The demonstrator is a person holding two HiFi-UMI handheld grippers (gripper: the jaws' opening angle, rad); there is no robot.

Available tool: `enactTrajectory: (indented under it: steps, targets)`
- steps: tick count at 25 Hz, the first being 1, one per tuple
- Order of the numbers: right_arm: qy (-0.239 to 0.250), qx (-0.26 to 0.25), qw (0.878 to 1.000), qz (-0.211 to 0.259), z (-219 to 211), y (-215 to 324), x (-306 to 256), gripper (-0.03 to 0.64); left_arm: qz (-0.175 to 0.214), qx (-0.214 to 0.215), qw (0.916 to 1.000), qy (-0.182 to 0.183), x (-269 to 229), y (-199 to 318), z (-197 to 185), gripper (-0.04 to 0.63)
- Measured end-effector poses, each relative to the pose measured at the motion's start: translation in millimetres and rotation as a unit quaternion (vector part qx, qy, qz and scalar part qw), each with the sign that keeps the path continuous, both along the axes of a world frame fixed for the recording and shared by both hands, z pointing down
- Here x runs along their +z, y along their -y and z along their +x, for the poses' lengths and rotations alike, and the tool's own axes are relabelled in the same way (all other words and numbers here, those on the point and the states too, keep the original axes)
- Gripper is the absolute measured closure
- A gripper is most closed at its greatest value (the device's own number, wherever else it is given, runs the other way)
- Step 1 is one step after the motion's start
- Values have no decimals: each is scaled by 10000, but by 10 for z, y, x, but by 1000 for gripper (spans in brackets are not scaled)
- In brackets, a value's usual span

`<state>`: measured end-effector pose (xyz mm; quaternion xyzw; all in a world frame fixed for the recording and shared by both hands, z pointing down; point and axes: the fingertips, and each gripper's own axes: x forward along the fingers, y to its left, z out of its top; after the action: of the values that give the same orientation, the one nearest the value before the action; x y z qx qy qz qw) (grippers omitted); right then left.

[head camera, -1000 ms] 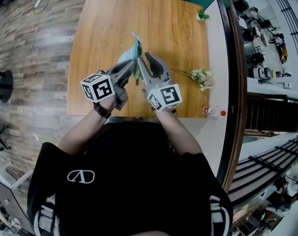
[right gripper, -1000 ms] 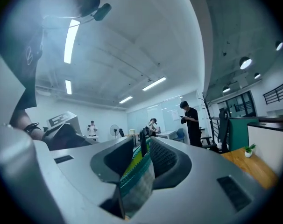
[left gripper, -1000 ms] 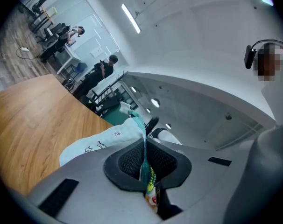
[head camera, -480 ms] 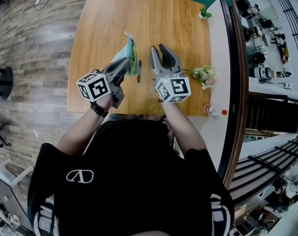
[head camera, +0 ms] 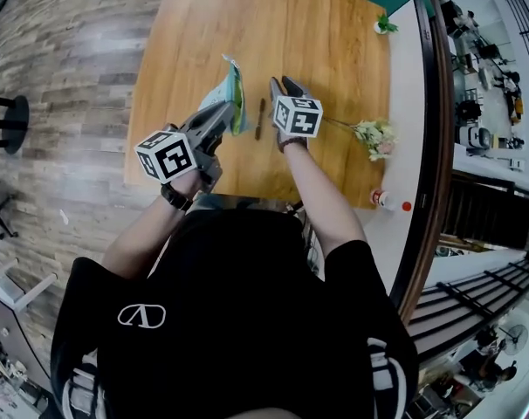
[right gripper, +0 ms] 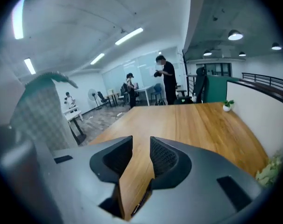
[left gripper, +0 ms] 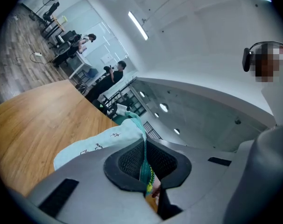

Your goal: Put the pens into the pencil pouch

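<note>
Dark slim pen (head camera: 260, 119) flat on table (head camera: 334, 42), lengthwise away from body. Pale teal pouch (head camera: 233, 94) clamped in left gripper (head camera: 221, 114); right gripper (head camera: 282, 84) jaws just opening, empty.

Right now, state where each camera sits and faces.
Head view: on the person's head, facing steeply down at the brown wooden table; arms, left gripper, right gripper show.
Left gripper view: rides that gripper, along shut jaws pinching the pale teal fabric pouch.
Right gripper view: rides that gripper, along jaws just opened further, tabletop between.
Shared: all three show table and pouch.
</note>
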<state>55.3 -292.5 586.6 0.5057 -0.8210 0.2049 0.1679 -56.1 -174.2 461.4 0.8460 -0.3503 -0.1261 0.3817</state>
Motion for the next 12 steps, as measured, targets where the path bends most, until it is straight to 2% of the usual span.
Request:
enactTrajectory:
  steps: [2,5,12]
  targets:
    - [-166,-39,9985,-529,-57,20,362,506,-22,-43,10000,-10,18,3,-36,580]
    - [-358,-45,9900,-1364,-78,-34,893,503,-30,-70,10000,-8,24,-7,-53,580]
    - [-696,-97,9517,-2989,-57,-366,1813,502,-58,-59,10000,-29,20,-11,-69,580]
